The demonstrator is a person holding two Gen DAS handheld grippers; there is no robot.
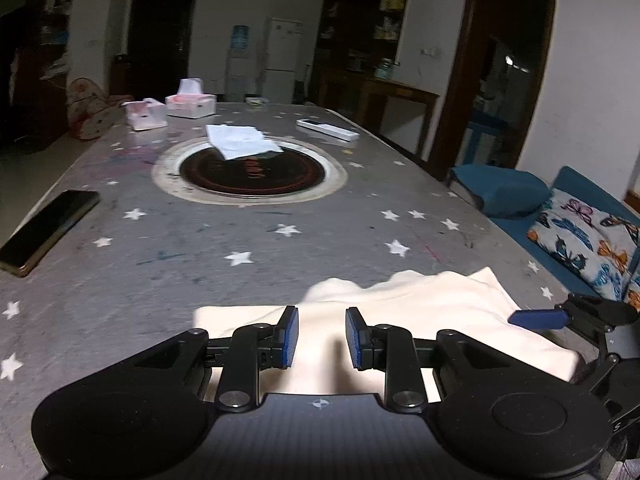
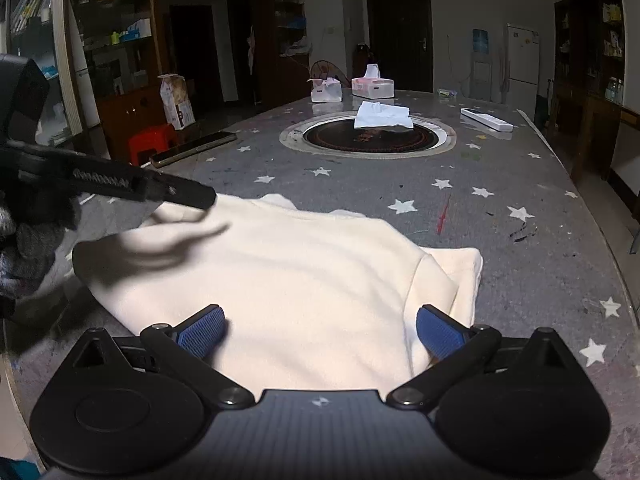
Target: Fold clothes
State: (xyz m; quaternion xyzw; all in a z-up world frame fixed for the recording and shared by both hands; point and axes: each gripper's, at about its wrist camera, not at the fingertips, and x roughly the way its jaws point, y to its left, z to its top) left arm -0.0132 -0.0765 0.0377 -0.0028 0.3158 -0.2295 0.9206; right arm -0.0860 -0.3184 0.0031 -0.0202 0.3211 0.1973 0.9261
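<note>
Left wrist view shows my left hand-held gripper (image 1: 322, 338) low in the frame, its blue pads set a narrow way apart with nothing between them, hovering above the cream garment (image 1: 420, 308). That garment lies along the bottom centre and lower right of the frame on the grey star-printed surface (image 1: 240, 240). At the right edge, one blue pad of my right hand-held gripper (image 1: 538, 318) reaches over the cloth's right side. A dark phone (image 1: 44, 232) rests at the left edge, and a round dark inset (image 1: 256, 174) sits in the upper middle with a white folded paper (image 1: 240, 142) partly over it. Behind it stand a tissue box (image 1: 191, 104) and, to the right, a white remote (image 1: 328, 132).

From the right wrist view, my right hand-held gripper (image 2: 320, 330) is spread wide over the garment (image 2: 280, 280), which fills the centre of the frame, partly folded with a doubled layer along its right side. Nothing is pinched between the blue pads. My left hand-held gripper (image 2: 176, 192) enters from the left edge, its dark tip over the cloth's upper left corner; I cannot tell whether it touches.
</note>
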